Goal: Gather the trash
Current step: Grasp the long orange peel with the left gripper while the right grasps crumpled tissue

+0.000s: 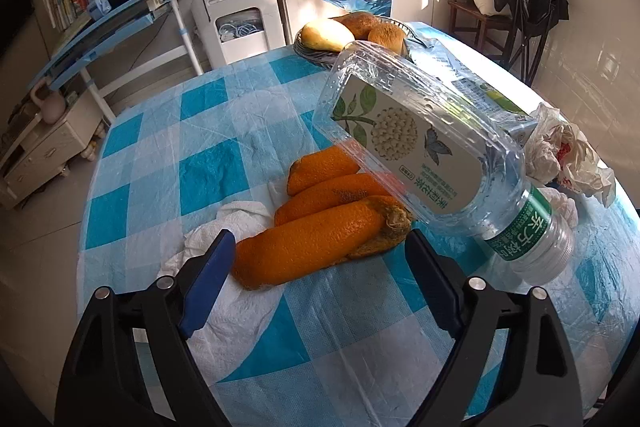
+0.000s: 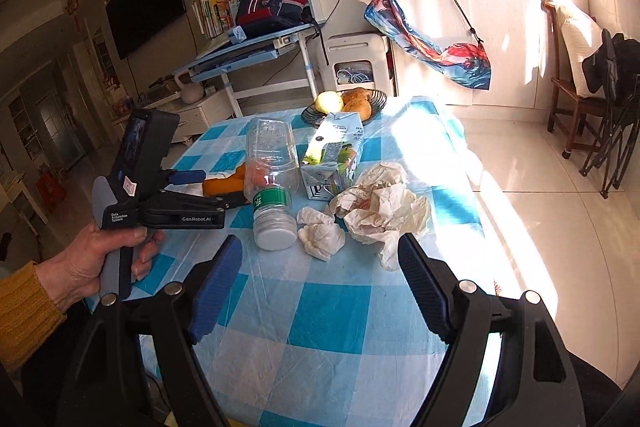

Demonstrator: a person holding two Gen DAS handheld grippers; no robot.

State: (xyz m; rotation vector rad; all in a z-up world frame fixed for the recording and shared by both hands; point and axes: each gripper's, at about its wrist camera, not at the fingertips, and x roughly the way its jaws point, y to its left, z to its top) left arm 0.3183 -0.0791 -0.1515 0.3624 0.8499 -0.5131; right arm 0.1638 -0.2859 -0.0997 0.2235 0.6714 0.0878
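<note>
Several orange peel pieces [image 1: 316, 247] lie on a white tissue [image 1: 236, 215] on the blue-checked tablecloth [image 1: 168, 131]. My left gripper [image 1: 320, 251] straddles the nearest peel lengthwise, and its blue pads touch both ends of it. An empty clear plastic bottle [image 1: 420, 147] with a green label lies just behind the peel. In the right wrist view a hand holds the left gripper [image 2: 216, 187] at the peel [image 2: 220, 185], beside the bottle [image 2: 272, 163]. My right gripper [image 2: 320, 259] hovers open and empty, short of a balled tissue [image 2: 320, 231], crumpled paper wrappers [image 2: 380, 203] and a drink carton [image 2: 332, 155].
A dark basket [image 2: 308, 115] of fruit and bread stands at the table's far edge. The table's right edge drops to a sunlit tiled floor [image 2: 540, 207]. A blue desk [image 2: 248, 51], a white cabinet [image 2: 480, 7] and a chair [image 2: 572, 95] stand beyond.
</note>
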